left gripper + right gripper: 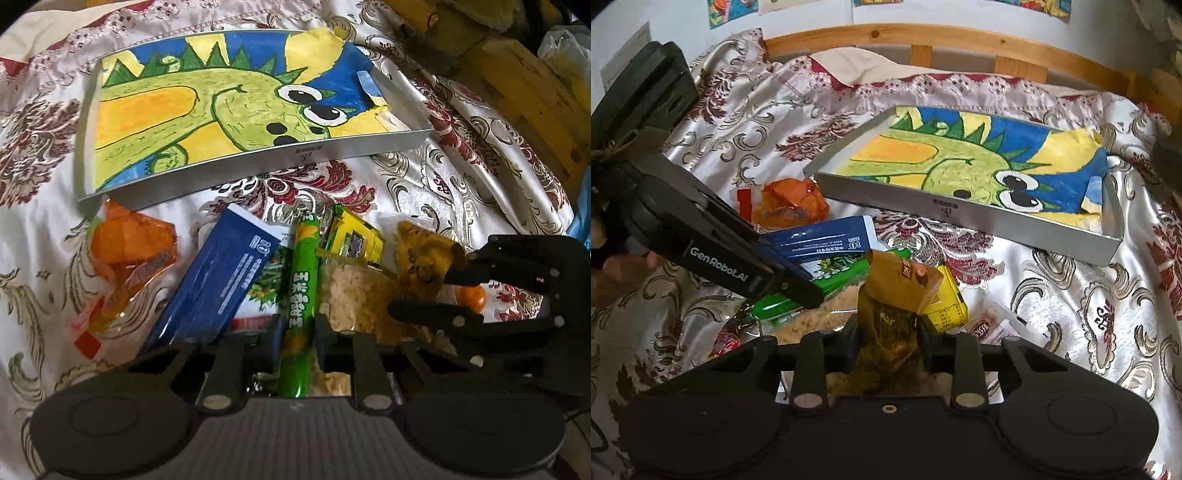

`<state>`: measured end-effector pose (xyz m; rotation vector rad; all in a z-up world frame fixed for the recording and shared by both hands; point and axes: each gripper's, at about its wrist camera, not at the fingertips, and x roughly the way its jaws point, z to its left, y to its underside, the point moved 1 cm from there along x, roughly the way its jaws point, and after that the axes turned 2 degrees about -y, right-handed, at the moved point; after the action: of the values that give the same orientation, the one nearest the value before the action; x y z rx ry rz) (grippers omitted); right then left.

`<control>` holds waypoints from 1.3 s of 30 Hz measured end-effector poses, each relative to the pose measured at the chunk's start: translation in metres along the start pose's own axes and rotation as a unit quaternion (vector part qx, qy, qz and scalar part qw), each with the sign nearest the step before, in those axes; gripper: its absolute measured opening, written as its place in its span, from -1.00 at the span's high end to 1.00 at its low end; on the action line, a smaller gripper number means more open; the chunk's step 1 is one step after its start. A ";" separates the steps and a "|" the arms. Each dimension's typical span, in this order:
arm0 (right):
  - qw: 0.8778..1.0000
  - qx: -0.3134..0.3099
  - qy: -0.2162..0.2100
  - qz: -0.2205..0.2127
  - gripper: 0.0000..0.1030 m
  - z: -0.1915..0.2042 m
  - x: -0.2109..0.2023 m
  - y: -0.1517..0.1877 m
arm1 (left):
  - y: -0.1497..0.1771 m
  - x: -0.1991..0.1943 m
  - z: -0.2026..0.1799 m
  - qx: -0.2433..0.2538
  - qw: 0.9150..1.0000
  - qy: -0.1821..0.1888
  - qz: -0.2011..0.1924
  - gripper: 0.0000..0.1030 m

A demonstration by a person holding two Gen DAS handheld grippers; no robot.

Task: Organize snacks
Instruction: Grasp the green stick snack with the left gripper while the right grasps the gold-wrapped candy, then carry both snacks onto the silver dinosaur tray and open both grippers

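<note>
Gripped lengthwise between the fingers of the left gripper (298, 332) is a green stick-shaped snack (301, 295), its far end pointing toward the tray. Both fingers press against its sides. Just left of it lies a dark blue packet (221, 284) over a packet printed with green vegetables (267, 280), and further left an orange transparent wrapper (129, 251) rests on the patterned bedspread (37, 206). To the right of the stick sit a yellow-green box (354, 236) and a clear bag of pale crumbly snack (351, 291).

The right gripper (888, 332) pinches a brown-gold pouch (897, 288), which stands up between its fingers, lifted over the pile. In the left wrist view that same pouch shows at the right, held in the other gripper's fingers, with a small orange fruit (472, 297) just beyond.

Beyond the snack pile, apart from it, a shallow grey tray (964, 212) lies on the bedspread, lined with a drawing of a green dinosaur (960, 166). A wooden bed frame (923, 37) runs along the far edge.
</note>
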<state>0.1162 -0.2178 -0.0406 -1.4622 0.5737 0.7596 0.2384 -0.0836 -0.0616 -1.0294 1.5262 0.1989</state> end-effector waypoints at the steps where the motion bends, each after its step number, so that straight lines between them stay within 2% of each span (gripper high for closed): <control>1: 1.000 0.004 0.001 0.000 0.40 -0.001 0.002 0.000 | -0.002 0.002 0.000 -0.001 1.000 0.001 0.003 0.58; 5: 1.000 0.025 0.003 -0.003 0.48 -0.006 0.005 -0.004 | 0.000 0.003 0.001 -0.003 1.000 0.007 0.001 0.65; 12: 0.999 0.039 -0.008 -0.020 0.53 -0.010 0.006 -0.008 | 0.009 -0.008 0.009 -0.044 0.999 0.028 -0.012 0.67; 19: 0.997 0.037 -0.023 -0.062 0.60 -0.008 -0.006 -0.013 | 0.015 -0.024 0.004 -0.065 0.998 0.011 0.008 0.67; 25: 0.998 0.029 -0.013 -0.053 0.60 -0.007 -0.003 -0.011 | 0.025 -0.036 0.014 -0.098 0.995 -0.001 0.012 0.67; 28: 0.998 0.029 -0.004 -0.063 0.60 -0.009 -0.005 -0.010 | 0.024 -0.046 0.018 -0.110 0.994 -0.011 -0.009 0.67; 33: 0.994 0.028 0.011 -0.103 0.60 -0.015 -0.005 -0.020 | 0.014 -0.056 0.018 -0.126 0.989 0.004 -0.078 0.67; 36: 0.989 0.041 0.009 -0.140 0.60 -0.024 0.000 -0.037 | -0.004 -0.056 0.013 -0.114 0.985 -0.002 -0.133 0.67; 39: 0.983 0.066 0.006 -0.173 0.60 -0.039 0.010 -0.062 | -0.030 -0.051 0.010 -0.099 0.980 -0.027 -0.171 0.67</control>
<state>0.1733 -0.2524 -0.0099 -1.3949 0.3581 0.4305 0.2601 -0.0700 -0.0078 -1.4152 1.2752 0.1368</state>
